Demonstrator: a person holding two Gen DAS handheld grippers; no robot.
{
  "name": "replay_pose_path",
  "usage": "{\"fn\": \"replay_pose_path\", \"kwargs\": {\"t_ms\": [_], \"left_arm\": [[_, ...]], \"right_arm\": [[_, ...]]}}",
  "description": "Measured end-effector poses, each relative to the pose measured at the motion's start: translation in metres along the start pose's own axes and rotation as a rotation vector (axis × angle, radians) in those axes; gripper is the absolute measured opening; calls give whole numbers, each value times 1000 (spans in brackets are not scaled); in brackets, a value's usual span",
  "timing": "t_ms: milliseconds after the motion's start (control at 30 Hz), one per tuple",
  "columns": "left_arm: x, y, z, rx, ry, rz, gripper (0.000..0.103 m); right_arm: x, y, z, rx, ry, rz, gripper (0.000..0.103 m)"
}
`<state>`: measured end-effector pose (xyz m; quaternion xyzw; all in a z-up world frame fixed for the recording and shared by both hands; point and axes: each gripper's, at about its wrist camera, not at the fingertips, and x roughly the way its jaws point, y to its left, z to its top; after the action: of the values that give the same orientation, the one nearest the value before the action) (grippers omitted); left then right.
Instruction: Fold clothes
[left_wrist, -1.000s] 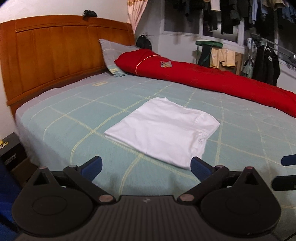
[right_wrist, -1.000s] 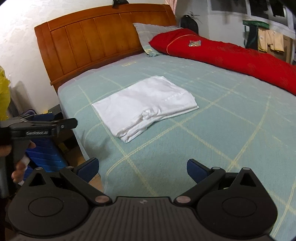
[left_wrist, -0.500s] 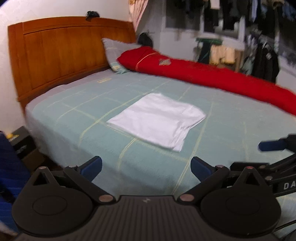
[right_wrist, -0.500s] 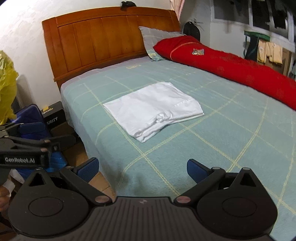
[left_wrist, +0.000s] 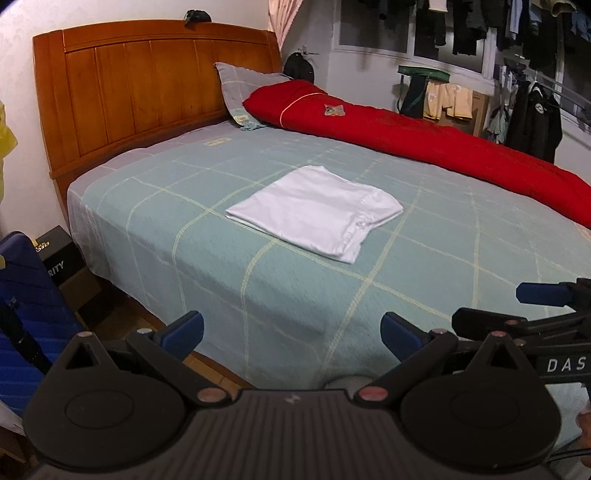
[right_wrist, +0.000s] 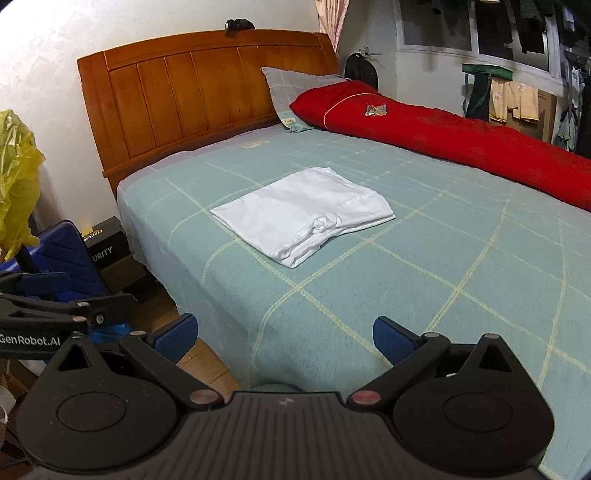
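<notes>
The folded white garment (left_wrist: 314, 212) lies flat on the green checked bedspread (left_wrist: 303, 295), a neat rectangle with its bunched edges turned toward the foot side; nothing on it reads as print from here. From my left gripper (left_wrist: 291, 332) it sits at about twelve o'clock, well apart from my blue fingertips (left_wrist: 183, 330); from my right gripper (right_wrist: 284, 334) it lies at about twelve, a touch toward one, again well clear. Both of my jaws are spread wide and grip nothing. The right gripper's body, seen at three o'clock in the left view, carries white letters "DAS" before the frame cuts them. The left gripper's body, at nine o'clock in the right view, reads "GenRobot.AI". Beside the bed at nine o'clock stands a dark box (right_wrist: 107, 247) lettered "URITY", its start hidden behind a blue case (right_wrist: 62, 254). Beyond the garment, a red quilt (left_wrist: 424, 147) with a small emblem runs along the far side, a grey pillow (left_wrist: 243, 92) leans on the wooden headboard (left_wrist: 147, 85), and clothes hang at two o'clock.
</notes>
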<state>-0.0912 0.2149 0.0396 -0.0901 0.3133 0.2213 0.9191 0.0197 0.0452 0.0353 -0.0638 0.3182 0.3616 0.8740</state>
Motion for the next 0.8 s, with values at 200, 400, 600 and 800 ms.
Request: {"fn": "replay_pose_path", "kwargs": {"t_ms": [200, 400, 600, 800], "left_arm": [[-12, 1, -13, -11, -8, -10, 101], [-15, 1, -22, -16, 16, -17, 102], [-16, 1, -21, -10, 8, -8, 102], [-15, 1, -21, -13, 14, -3, 102]], "right_arm": [[-20, 4, -14, 20, -10, 13, 103], [-29, 8, -22, 27, 4, 25, 103], [-31, 11, -22, 20, -4, 28, 103], [-33, 11, -22, 18, -4, 26, 103]]}}
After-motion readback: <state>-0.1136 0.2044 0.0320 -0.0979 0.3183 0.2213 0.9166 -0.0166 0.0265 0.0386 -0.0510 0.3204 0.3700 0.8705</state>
